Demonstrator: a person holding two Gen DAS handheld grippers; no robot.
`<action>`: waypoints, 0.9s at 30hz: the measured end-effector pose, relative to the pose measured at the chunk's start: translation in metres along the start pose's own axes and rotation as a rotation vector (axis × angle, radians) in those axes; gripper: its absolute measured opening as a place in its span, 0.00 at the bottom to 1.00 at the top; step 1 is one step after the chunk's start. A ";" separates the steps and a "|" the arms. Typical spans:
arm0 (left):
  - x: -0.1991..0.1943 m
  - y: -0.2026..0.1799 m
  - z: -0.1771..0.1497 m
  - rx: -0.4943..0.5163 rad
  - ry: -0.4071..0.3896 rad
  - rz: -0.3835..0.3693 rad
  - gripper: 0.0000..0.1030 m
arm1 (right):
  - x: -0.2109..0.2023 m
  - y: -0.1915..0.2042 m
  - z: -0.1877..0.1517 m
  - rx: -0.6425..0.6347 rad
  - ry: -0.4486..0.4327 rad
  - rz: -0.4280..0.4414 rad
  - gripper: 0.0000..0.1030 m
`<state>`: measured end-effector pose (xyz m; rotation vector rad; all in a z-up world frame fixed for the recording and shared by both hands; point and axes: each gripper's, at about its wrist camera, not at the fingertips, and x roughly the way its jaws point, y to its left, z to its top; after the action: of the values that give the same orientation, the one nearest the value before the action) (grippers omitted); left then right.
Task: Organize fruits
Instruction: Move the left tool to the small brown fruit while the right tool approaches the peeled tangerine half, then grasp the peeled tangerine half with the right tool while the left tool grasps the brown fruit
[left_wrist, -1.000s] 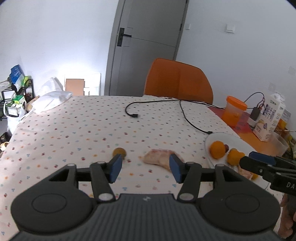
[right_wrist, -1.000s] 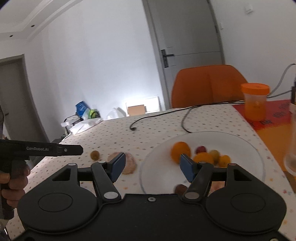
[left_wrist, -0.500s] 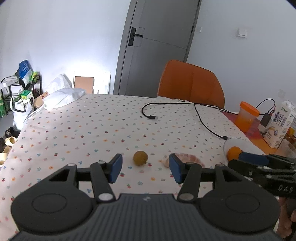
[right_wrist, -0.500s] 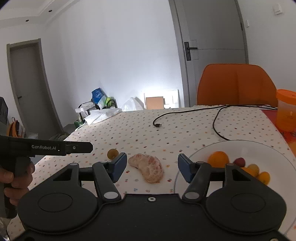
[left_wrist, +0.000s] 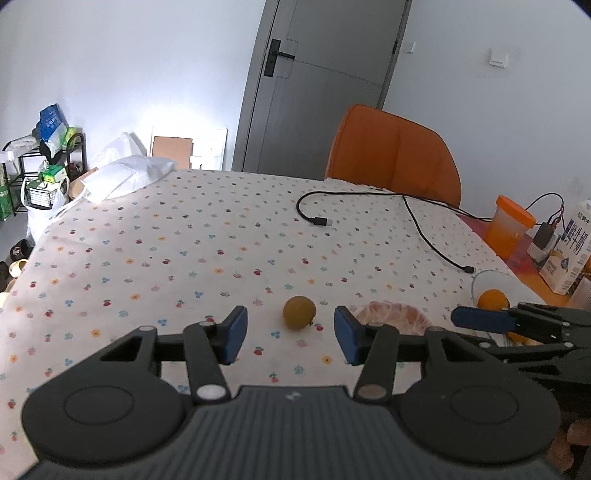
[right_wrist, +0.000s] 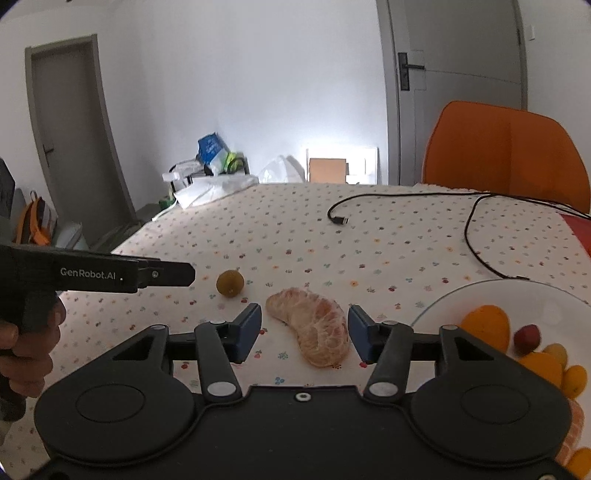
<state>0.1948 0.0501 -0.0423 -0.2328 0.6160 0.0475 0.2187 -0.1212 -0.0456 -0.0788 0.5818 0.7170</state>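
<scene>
**Two loose fruits, both tools gaping empty**

Left tool (left_wrist: 287, 335) is lining up on the small brown fruit (left_wrist: 299, 312) on the counter (left_wrist: 184, 240): light, round, rolly, so pinch across its middle. Right tool (right_wrist: 303, 332) is straddling the peeled citrus piece (right_wrist: 314, 328): soft, squashy; grip gently mid-body. Plate (right_wrist: 480, 295) is sitting right.

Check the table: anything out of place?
Two fruits lie loose on the tablecloth instead of on the white plate: a peeled citrus piece between the right gripper's open fingers, and a small yellow-brown round fruit ahead of the open left gripper. A charging cable trails across too.
</scene>
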 end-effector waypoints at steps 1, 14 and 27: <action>0.003 0.000 0.000 -0.001 0.003 -0.002 0.48 | 0.003 0.000 0.001 -0.008 0.007 -0.001 0.51; 0.027 0.003 0.001 -0.010 0.036 -0.007 0.43 | 0.044 0.003 0.011 -0.131 0.100 -0.017 0.51; 0.048 0.001 0.000 -0.014 0.060 -0.022 0.33 | 0.054 0.009 0.007 -0.166 0.140 -0.056 0.50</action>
<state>0.2339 0.0500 -0.0701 -0.2556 0.6724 0.0237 0.2487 -0.0802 -0.0669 -0.3000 0.6500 0.7079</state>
